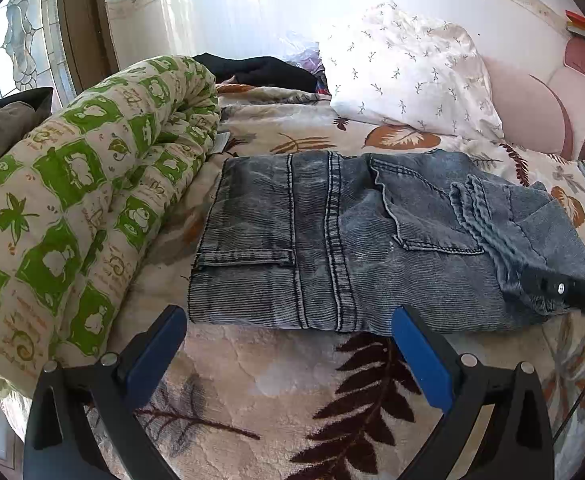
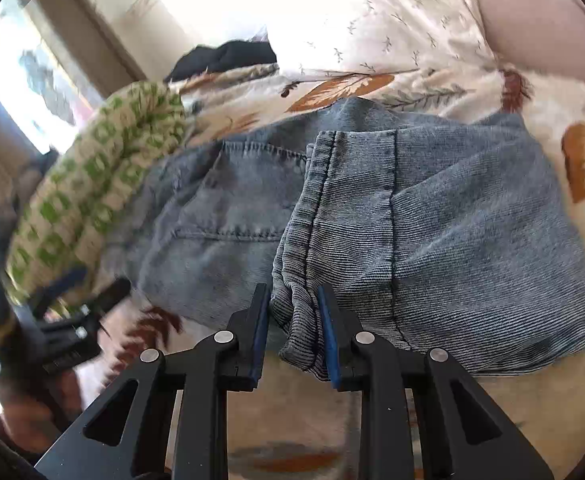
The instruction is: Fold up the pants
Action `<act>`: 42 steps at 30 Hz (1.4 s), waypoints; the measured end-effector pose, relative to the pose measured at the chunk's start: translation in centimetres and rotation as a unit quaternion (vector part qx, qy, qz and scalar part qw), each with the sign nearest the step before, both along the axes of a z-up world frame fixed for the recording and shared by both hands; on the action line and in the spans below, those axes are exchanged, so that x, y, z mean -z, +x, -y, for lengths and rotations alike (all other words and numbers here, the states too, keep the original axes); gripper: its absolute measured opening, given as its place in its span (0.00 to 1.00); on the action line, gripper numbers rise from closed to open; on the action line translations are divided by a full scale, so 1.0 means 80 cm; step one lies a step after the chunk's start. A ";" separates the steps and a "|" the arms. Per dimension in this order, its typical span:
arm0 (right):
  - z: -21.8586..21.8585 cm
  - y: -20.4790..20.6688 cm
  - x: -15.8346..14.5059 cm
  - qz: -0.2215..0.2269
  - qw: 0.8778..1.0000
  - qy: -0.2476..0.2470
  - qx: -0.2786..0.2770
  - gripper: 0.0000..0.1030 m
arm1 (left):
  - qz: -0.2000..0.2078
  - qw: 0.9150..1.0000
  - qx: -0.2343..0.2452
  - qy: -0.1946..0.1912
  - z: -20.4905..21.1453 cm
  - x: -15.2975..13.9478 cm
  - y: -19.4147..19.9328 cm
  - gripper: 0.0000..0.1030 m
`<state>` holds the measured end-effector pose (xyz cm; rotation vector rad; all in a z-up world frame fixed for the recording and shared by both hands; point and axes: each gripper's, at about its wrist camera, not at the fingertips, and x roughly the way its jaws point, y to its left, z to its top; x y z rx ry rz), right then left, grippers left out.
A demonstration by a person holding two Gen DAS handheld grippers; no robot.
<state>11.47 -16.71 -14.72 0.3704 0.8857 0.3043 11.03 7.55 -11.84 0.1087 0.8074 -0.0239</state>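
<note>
Now right tool (image 2: 293,312) on pants (image 2: 432,216) hem

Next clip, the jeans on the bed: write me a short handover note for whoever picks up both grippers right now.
Left gripper: open, holding nothing, hovering at the near edge of the jeans.
Right gripper: closed on the bunched hem end at the jeans' right side.
Jeans lie on the leaf-print blanket, already folded into a short stack; the rolled green quilt lies to their left.
Left to do: probably lay the gripped end flat, square the stack, release.
</note>
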 end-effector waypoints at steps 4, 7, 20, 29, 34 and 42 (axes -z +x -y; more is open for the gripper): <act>-0.010 0.007 0.004 0.016 0.999 0.032 0.006 0.23 | -0.002 1.000 -0.006 0.002 -0.002 0.002 0.002 1.00; -0.035 0.014 0.026 0.009 1.000 -0.022 -0.012 0.30 | -0.015 1.000 -0.011 0.010 -0.003 0.009 0.005 1.00; -0.053 0.024 -0.068 0.059 0.995 -0.035 -0.073 0.70 | -0.033 0.995 -0.081 -0.055 -0.047 0.012 -0.006 1.00; -0.161 0.170 -0.101 0.026 0.975 -0.050 -0.217 0.70 | -0.042 0.987 -0.123 -0.095 -0.078 0.013 -0.010 1.00; -0.240 0.219 -0.087 0.010 0.957 -0.088 -0.278 0.70 | -0.052 0.983 -0.136 -0.114 -0.093 0.019 -0.004 1.00; -0.308 0.263 -0.015 -0.047 0.926 -0.193 -0.321 0.58 | -0.062 0.983 -0.124 -0.120 -0.091 0.022 -0.002 1.00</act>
